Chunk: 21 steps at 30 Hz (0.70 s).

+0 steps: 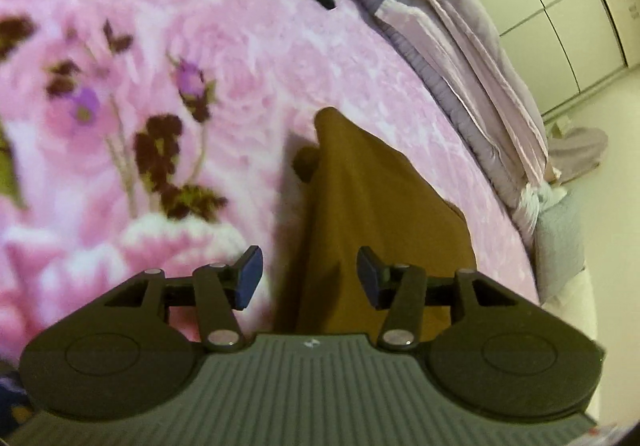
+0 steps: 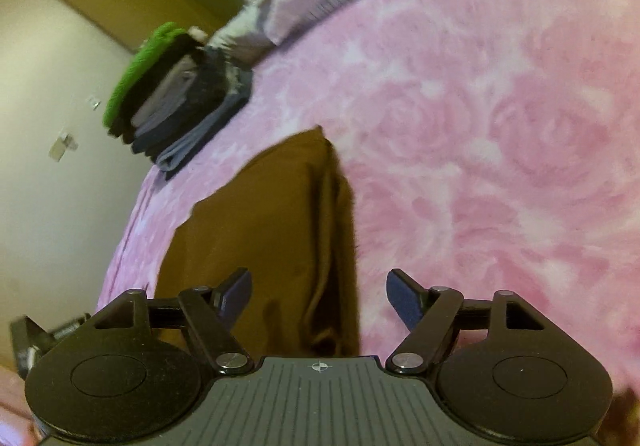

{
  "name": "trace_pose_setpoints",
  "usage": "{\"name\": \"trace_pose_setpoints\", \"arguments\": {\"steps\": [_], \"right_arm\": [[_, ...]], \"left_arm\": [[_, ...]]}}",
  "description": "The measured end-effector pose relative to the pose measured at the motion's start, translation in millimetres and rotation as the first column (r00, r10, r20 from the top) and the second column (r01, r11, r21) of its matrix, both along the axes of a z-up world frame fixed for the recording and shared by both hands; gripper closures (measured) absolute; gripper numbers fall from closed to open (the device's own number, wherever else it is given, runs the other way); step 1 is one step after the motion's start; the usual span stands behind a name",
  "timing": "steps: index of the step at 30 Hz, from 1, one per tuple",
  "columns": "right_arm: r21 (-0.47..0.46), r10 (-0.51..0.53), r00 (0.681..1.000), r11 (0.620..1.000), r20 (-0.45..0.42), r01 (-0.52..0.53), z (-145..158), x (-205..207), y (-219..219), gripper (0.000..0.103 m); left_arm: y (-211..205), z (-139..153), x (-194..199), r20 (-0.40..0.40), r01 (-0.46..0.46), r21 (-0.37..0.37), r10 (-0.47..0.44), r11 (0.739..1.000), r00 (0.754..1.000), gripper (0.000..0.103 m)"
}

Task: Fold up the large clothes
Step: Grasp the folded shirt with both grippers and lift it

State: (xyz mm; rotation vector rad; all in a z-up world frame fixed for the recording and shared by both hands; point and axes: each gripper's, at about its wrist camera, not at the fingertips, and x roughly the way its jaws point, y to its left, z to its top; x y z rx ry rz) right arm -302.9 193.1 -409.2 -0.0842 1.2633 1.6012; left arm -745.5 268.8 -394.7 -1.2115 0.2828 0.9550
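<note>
A brown garment (image 1: 372,213) lies on a pink rose-patterned blanket (image 1: 248,25) that covers the bed. In the left wrist view it runs away from the camera as a long folded strip that narrows to a corner at its far end. In the right wrist view the same garment (image 2: 272,230) shows a straight far edge, a ragged left edge and a doubled fold line down its right side.

The left gripper (image 1: 310,276) hangs over the near part of the garment with its jaws partly apart. Its blue pads (image 1: 250,276) stand clear of the cloth, and nothing is pinched between them. The right gripper (image 2: 318,300) has its jaws set wider. Its left pad is over the brown cloth, its right pad over bare blanket, and the garment's folded edge lies in the gap below them; neither pad presses on it.

A stack of folded clothes (image 2: 176,105), dark blue and grey with a green piece on top, sits near the blanket's far left corner in the right wrist view. Lilac bedding (image 1: 472,77) is bunched along the bed's far side. Pale wardrobe doors (image 1: 560,5) stand beyond it, and dark flower prints (image 1: 160,149) mark the blanket at left.
</note>
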Motion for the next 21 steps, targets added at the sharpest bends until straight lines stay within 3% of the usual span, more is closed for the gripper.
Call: {"name": "trace_pose_setpoints", "arguments": {"steps": [10, 16, 18, 20, 21], "right_arm": [[0.0, 0.032, 0.986, 0.999, -0.165, -0.032, -22.1, 8.5, 41.4, 0.031], [0.027, 0.153, 0.977, 0.988, -0.149, -0.151, -22.2, -2.0, 51.1, 0.032], [0.048, 0.176, 0.974, 0.984, -0.145, -0.171, -25.7, -3.0, 49.9, 0.034], [0.052, 0.176, 0.972, 0.984, -0.154, -0.17, -28.9, -4.5, 52.3, 0.045], [0.053, 0.18, 0.971, 0.983, -0.158, -0.173, -30.5, -8.0, 56.3, 0.048]], "left_arm": [[41.7, -21.4, 15.9, 0.074, 0.083, -0.015, -0.082, 0.996, 0.994, 0.064], [33.7, -29.4, 10.8, 0.122, 0.122, -0.012, -0.12, 0.992, 0.985, 0.072], [37.5, -32.1, 13.4, 0.141, 0.135, -0.016, -0.131, 0.991, 0.981, 0.074], [45.4, -34.9, 22.3, 0.158, 0.149, -0.029, -0.143, 0.988, 0.977, 0.075], [49.3, -35.6, 27.2, 0.153, 0.153, -0.034, -0.146, 0.988, 0.977, 0.079]]}}
